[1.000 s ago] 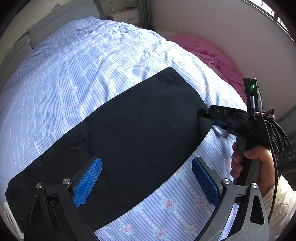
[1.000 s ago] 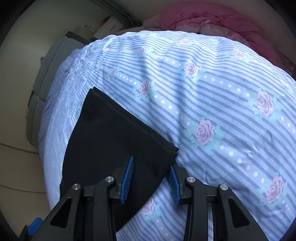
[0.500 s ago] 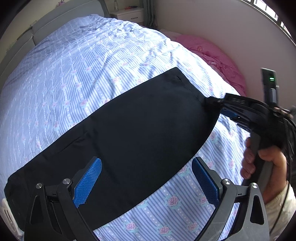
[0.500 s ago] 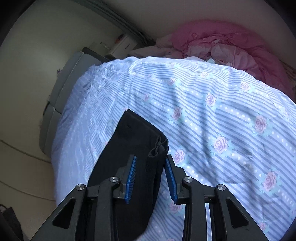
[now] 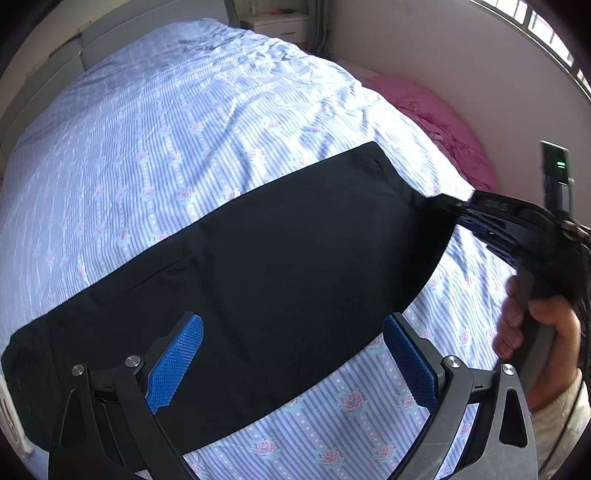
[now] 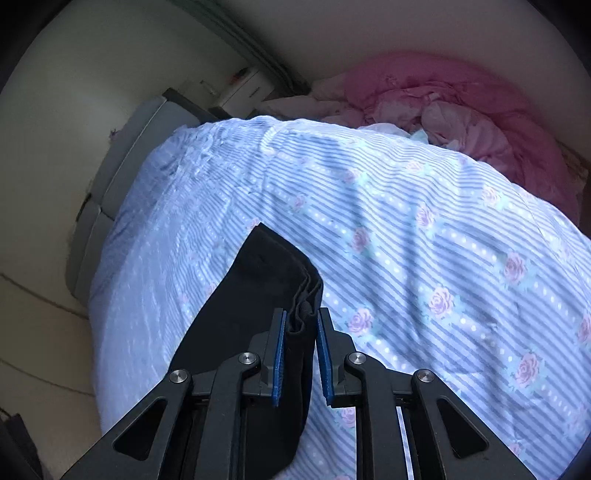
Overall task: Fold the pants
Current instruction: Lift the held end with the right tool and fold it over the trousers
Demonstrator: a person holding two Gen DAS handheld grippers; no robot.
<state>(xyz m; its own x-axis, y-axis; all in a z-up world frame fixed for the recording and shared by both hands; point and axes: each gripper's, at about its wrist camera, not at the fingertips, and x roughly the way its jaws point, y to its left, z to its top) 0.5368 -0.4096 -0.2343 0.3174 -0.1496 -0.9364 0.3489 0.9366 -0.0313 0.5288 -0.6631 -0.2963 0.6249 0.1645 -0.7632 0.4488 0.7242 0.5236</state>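
Black pants [image 5: 280, 266] lie lengthwise across a bed with a blue striped, rose-printed sheet [image 5: 177, 122]. My left gripper [image 5: 293, 363] is open and empty, hovering above the middle of the pants. My right gripper [image 6: 300, 352] is shut on the bunched hem corner of the pants [image 6: 273, 269] and holds it lifted off the sheet [image 6: 424, 258]. It also shows in the left wrist view [image 5: 480, 218] at the right end of the pants, held by a hand.
A pink blanket [image 5: 443, 125] is piled between the bed's right side and the wall; it also shows in the right wrist view [image 6: 461, 110]. A grey headboard [image 5: 74, 48] and a white nightstand [image 5: 277, 22] stand at the far end.
My right gripper closed on the pants' hem corner and lifted it off the sheet, bunching the cloth. My left gripper stayed open over the pants.
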